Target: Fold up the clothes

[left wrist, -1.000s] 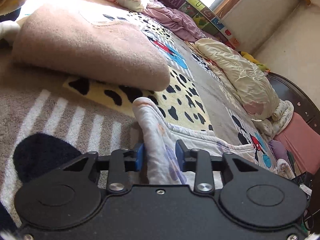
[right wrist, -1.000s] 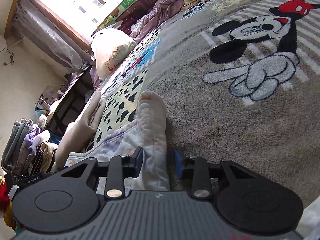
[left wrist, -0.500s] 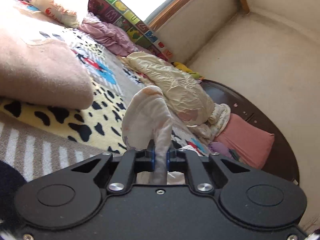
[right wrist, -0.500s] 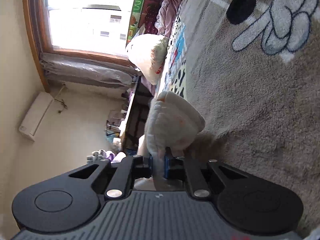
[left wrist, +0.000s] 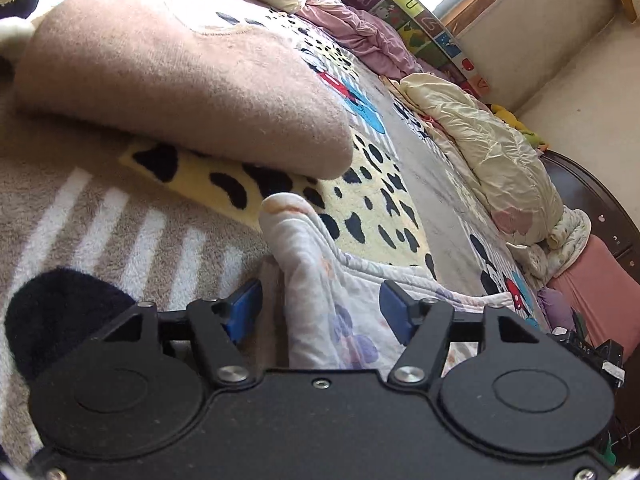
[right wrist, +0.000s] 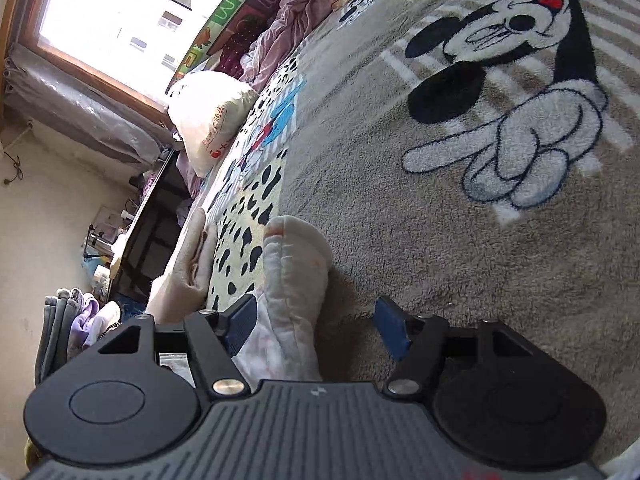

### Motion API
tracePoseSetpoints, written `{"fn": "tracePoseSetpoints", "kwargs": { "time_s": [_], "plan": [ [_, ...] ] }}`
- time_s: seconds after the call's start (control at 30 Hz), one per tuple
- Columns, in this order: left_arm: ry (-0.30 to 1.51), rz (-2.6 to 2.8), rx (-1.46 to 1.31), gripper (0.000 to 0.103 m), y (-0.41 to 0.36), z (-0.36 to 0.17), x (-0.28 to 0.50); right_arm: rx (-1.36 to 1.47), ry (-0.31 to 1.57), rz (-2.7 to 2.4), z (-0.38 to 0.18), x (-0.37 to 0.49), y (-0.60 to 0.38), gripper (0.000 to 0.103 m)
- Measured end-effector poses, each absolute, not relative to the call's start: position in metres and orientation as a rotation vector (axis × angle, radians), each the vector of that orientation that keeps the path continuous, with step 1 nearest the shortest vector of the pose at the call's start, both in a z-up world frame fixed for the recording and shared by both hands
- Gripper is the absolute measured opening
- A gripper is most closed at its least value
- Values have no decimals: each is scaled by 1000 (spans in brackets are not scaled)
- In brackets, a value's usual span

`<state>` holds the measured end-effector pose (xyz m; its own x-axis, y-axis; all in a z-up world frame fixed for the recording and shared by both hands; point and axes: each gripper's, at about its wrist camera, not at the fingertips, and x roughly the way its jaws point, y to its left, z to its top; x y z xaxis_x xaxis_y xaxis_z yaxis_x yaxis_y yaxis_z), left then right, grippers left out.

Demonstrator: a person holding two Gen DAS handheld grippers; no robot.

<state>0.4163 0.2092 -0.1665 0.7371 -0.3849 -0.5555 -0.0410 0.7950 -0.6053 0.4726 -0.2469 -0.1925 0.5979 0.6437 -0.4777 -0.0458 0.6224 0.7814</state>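
The blanket [right wrist: 400, 220] is fuzzy plush fleece, pretty shaggy up close. The garment [left wrist: 320, 292] looks like soft quilted cotton, matt. The pink sweater [left wrist: 180, 92] is felty knit. Both grippers [left wrist: 320, 308] [right wrist: 312, 320] are matt black plastic with shiny metal screws and blue rubbery-looking pads [left wrist: 244, 312].

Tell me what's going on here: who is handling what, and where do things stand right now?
A person is folding clothes on a bed covered by a cartoon-mouse blanket, with a gripper in each hand. The left gripper and right gripper are both open, each straddling a bunched end of a pale floral garment lying on the blanket. Neither is clamped on it. A folded pink garment lies just beyond.
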Motion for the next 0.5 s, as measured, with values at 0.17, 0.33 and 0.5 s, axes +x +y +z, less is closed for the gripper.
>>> {"fn": "tracePoseSetpoints", "kwargs": {
  "time_s": [0.17, 0.33, 0.5],
  "plan": [
    [641, -490, -530, 8, 184, -153, 402, 785, 872, 516, -201, 483, -236, 51],
    [544, -771, -416, 8, 159, -139, 387, 925, 882, 556, -212, 486, -256, 43],
    [449, -1015, -308, 8, 136, -127, 375, 900, 869, 558, -208, 488, -252, 43]
  ]
}}
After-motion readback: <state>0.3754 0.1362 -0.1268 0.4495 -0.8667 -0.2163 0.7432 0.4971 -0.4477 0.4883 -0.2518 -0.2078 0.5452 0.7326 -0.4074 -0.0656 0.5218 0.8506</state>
